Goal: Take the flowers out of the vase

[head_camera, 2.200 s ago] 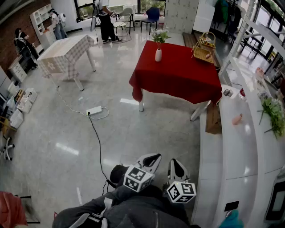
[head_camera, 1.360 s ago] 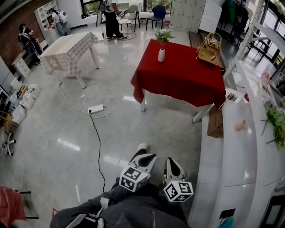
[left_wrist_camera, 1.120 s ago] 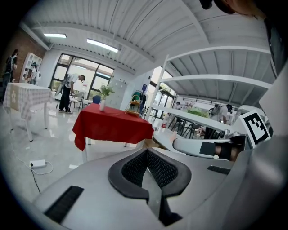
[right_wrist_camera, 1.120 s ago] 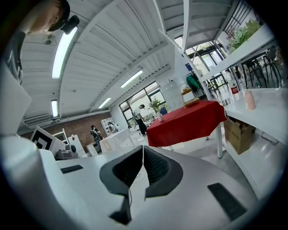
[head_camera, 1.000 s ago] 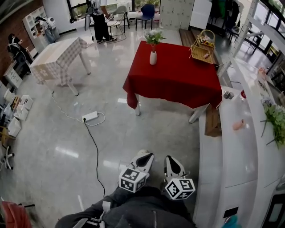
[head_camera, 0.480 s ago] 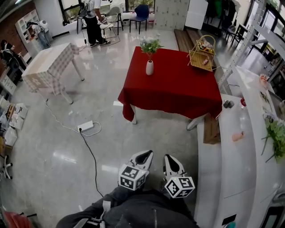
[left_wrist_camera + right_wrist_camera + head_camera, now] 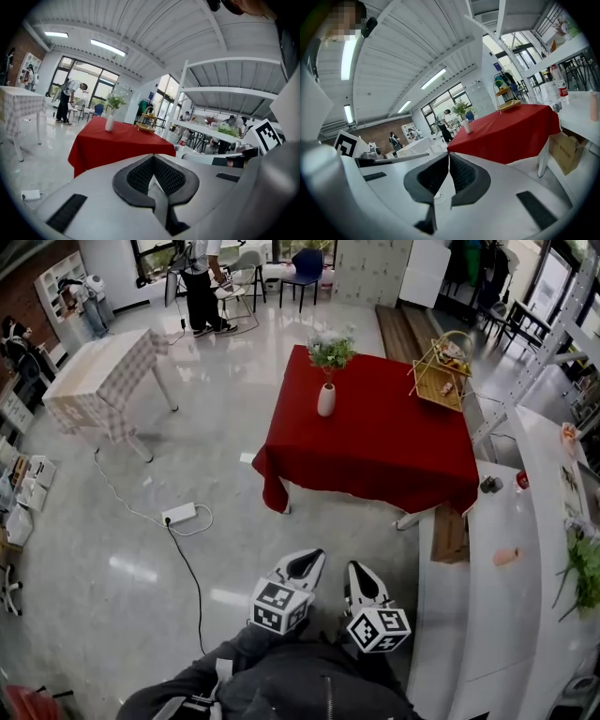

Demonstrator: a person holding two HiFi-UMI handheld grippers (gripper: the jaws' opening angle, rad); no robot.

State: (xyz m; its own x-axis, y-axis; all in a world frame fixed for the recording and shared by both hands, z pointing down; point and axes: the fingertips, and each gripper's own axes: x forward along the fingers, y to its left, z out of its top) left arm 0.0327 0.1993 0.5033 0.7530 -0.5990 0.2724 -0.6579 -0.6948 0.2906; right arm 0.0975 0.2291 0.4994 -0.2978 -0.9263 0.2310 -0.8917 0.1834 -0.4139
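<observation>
A white vase (image 7: 326, 399) holding green and white flowers (image 7: 331, 351) stands near the far left edge of the red-clothed table (image 7: 384, 442). Both grippers are held low in front of my body, well short of the table. My left gripper (image 7: 307, 563) is shut with nothing in it, and my right gripper (image 7: 358, 570) beside it is also shut and empty. In the left gripper view the vase (image 7: 109, 123) and flowers (image 7: 115, 101) show far beyond the closed left gripper (image 7: 153, 158). The right gripper view shows the vase (image 7: 467, 125) small past the right gripper (image 7: 449, 154).
A wicker basket (image 7: 443, 367) sits on the table's far right. A white counter (image 7: 506, 587) runs along the right, with a cardboard box (image 7: 450, 533) by the table leg. A power strip with cable (image 7: 178, 515) lies on the floor left. A checked table (image 7: 98, 381) and a person (image 7: 199, 287) stand farther back.
The view has advanced across the floor toward the red table, which now looks nearer. Both grippers stay shut and low in front of the body.
</observation>
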